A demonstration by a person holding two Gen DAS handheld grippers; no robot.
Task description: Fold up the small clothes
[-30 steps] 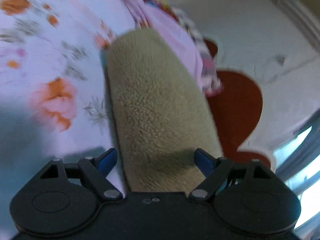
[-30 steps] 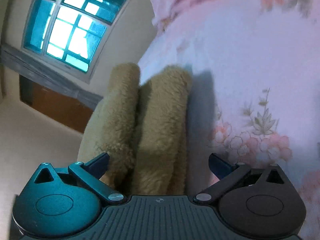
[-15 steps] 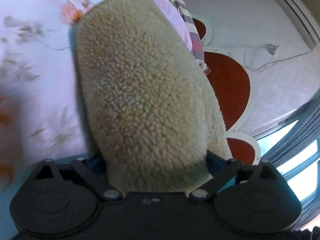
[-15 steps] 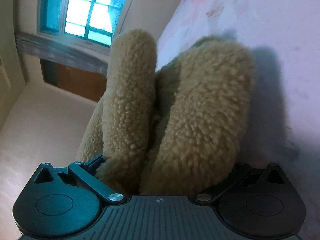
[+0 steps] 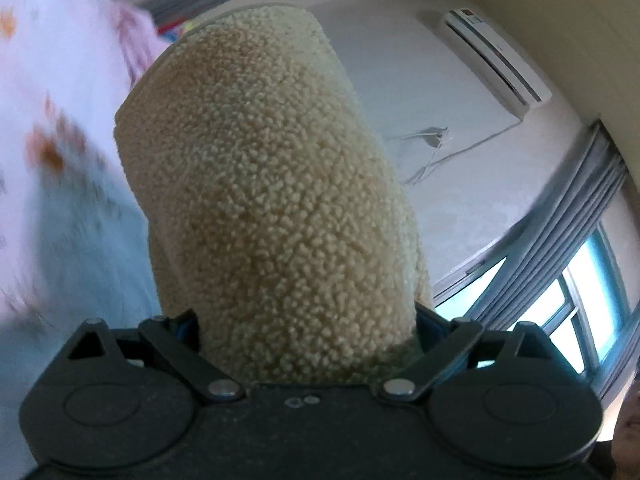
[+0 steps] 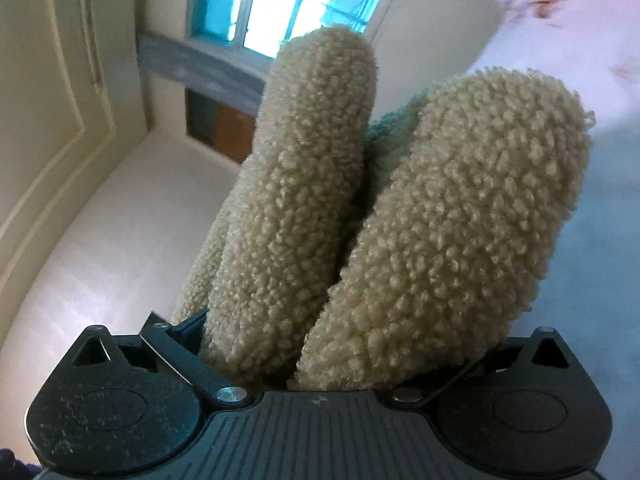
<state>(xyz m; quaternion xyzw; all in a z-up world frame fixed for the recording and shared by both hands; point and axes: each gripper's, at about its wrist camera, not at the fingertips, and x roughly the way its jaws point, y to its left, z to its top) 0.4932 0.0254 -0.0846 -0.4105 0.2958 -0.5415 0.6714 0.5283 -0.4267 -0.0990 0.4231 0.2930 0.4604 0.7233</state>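
Between the wide-spread jaws of the left hand-held gripper [image 5: 304, 320] the folded fleece garment [image 5: 276, 200] is gripped; the right hand-held gripper [image 6: 344, 328] is clamped on its doubled layers. It is held off the floral bed [image 5: 60, 140] at nine o'clock (folding apparently done, placing left).

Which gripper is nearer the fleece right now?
Neither: both are on it. The left gripper has one thick fold of the fleece filling the gap between its fingers; the right gripper has two folds wedged between its own.
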